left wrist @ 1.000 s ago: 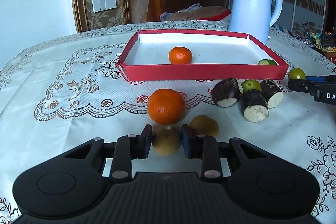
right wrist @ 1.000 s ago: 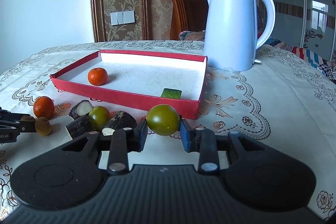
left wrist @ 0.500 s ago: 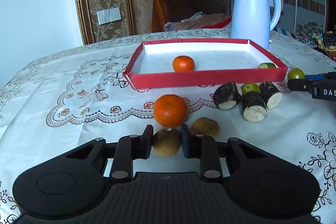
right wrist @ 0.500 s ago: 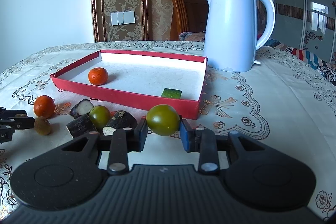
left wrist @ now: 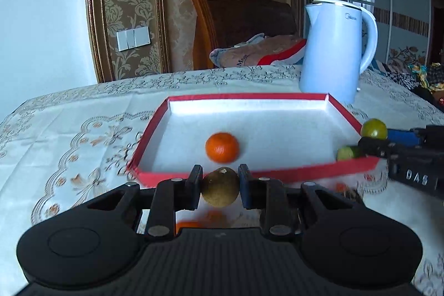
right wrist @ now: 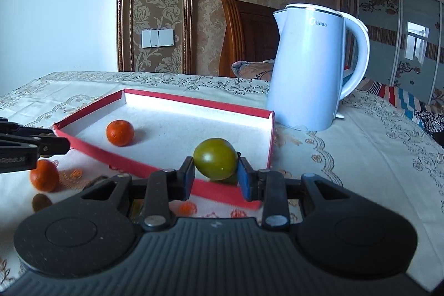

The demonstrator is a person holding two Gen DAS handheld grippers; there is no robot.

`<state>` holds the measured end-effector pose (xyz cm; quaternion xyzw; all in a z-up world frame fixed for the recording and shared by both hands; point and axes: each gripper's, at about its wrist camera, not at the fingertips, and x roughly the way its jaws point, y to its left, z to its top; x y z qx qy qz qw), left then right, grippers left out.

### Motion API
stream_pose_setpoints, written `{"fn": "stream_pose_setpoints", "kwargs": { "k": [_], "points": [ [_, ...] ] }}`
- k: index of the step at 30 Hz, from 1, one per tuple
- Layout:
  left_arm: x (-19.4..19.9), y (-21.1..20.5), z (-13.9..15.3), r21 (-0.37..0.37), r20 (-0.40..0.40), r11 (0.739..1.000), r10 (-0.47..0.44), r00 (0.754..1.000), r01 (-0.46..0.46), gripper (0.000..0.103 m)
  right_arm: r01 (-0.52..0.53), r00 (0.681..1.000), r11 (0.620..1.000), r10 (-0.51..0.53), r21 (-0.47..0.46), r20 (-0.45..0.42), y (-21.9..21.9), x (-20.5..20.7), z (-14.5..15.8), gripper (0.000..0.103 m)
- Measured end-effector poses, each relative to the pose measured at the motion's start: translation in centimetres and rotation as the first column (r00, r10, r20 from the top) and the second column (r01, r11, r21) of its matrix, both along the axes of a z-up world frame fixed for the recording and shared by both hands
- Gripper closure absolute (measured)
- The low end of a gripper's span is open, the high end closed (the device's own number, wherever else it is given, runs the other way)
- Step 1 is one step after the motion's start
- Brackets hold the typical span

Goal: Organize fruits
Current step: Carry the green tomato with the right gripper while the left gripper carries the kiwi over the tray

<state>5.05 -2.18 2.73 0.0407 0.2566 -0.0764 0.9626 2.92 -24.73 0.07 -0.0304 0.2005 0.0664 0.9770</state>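
My left gripper (left wrist: 220, 186) is shut on a small brown fruit (left wrist: 220, 190) and holds it in the air just before the near wall of the red tray (left wrist: 149, 129). My right gripper (right wrist: 216, 176) is shut on a green round fruit (right wrist: 215, 158), held above the tray's near right corner (right wrist: 270, 135); it also shows in the left wrist view (left wrist: 374, 128). One orange (left wrist: 222, 146) lies inside the tray, and a green cut piece (left wrist: 347, 152) lies at its right side. Another orange (right wrist: 44, 175) and a brown fruit (right wrist: 41, 202) lie on the tablecloth.
A white electric kettle (right wrist: 308, 68) stands behind the tray's right end. A wooden chair with folded cloth (left wrist: 258, 49) is behind the table. The left gripper's finger (right wrist: 30, 146) reaches in at the left of the right wrist view.
Both grippers have risen from the table with their fruits and moved forward toward the tray. The loose fruits on the cloth have dropped below and behind them.
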Motion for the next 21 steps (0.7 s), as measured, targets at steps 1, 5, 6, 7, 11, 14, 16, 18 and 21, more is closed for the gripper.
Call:
{"fn": "stream_pose_setpoints", "kwargs": {
  "k": [1, 5, 6, 7, 11, 14, 16, 18, 21],
  "points": [
    [0.8, -0.4, 0.0, 0.000, 0.001, 1.000, -0.002, 1.000, 0.002, 0.077, 0.005, 1.000, 1.000, -0.005, -0.003, -0.006, 0.2, 0.8, 0.0, 0.072],
    [3.9, -1.5, 0.5, 0.010, 0.019, 1.000, 0.015, 1.000, -0.015, 0.077, 0.029, 0.999, 1.000, -0.029, 0.009, -0.040, 0.5, 4.0, -0.1, 0.072],
    [4.8, -1.6, 0.6, 0.002, 0.018, 1.000, 0.021, 1.000, -0.021, 0.077, 0.038, 0.998, 0.999, -0.037, 0.016, -0.044, 0.5, 4.7, -0.1, 0.072],
    [5.6, -1.7, 0.7, -0.005, 0.016, 1.000, 0.030, 0.999, -0.030, 0.077, 0.050, 0.998, 0.999, -0.049, 0.018, -0.045, 0.5, 5.4, -0.1, 0.072],
    [8.2, -2.3, 0.6, 0.002, 0.035, 0.998, 0.061, 0.998, -0.061, 0.077, 0.054, 0.996, 0.998, -0.053, 0.018, -0.072, 0.6, 8.0, -0.6, 0.072],
    [10.4, -2.7, 0.1, 0.015, 0.016, 0.996, 0.087, 0.996, -0.087, 0.077, 0.061, 0.995, 0.998, -0.060, 0.007, -0.082, 0.9, 9.4, -0.9, 0.072],
    [11.4, -2.7, -0.5, 0.020, -0.009, 0.996, 0.090, 0.996, -0.090, 0.077, 0.060, 0.995, 0.998, -0.060, -0.005, -0.080, 1.2, 10.2, -1.2, 0.072],
    [11.9, -2.8, -1.2, 0.036, -0.022, 0.995, 0.096, 0.995, -0.095, 0.077, 0.061, 0.994, 0.998, -0.061, -0.011, -0.086, 1.3, 11.0, -1.4, 0.072],
    [12.3, -2.9, -1.7, 0.054, -0.045, 0.994, 0.100, 0.994, -0.097, 0.077, 0.067, 0.992, 0.998, -0.067, -0.003, -0.106, 1.4, 12.3, -1.6, 0.072]
  ]
}}
